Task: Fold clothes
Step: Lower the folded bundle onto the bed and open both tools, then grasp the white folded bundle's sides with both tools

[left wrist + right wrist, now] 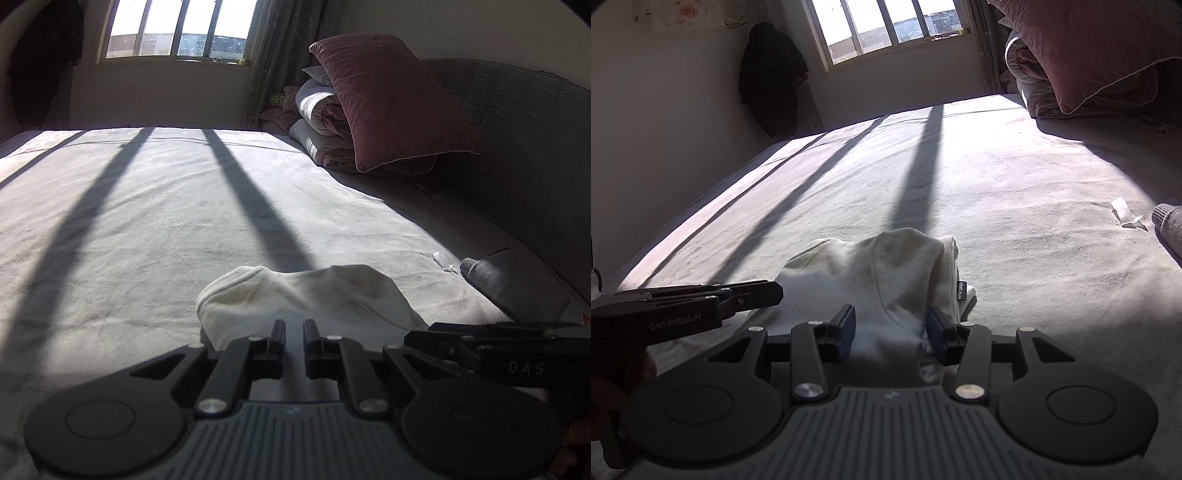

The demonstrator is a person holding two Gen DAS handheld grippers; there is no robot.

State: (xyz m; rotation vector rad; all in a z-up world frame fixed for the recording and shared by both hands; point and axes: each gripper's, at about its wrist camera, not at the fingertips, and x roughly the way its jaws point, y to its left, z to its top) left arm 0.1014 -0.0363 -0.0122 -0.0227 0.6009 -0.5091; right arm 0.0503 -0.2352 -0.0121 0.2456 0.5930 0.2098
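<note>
A small white garment [306, 295] lies bunched on the bed sheet [147, 221] just ahead of both grippers. My left gripper [294, 328] has its jaws nearly together with a narrow gap, at the garment's near edge, holding nothing that I can see. It also shows in the right wrist view [772, 291], beside the garment's left side. My right gripper [891, 319] is open, its fingers straddling the near part of the white garment [886, 280]. It also shows in the left wrist view [436, 334], at the garment's right.
A grey rolled garment [509, 284] lies at the right by the padded headboard [535, 166]. A scrap of white paper [1124, 214] lies near it. A dark red pillow [388, 99] rests on folded quilts [317, 110]. A dark coat [772, 77] hangs in the corner.
</note>
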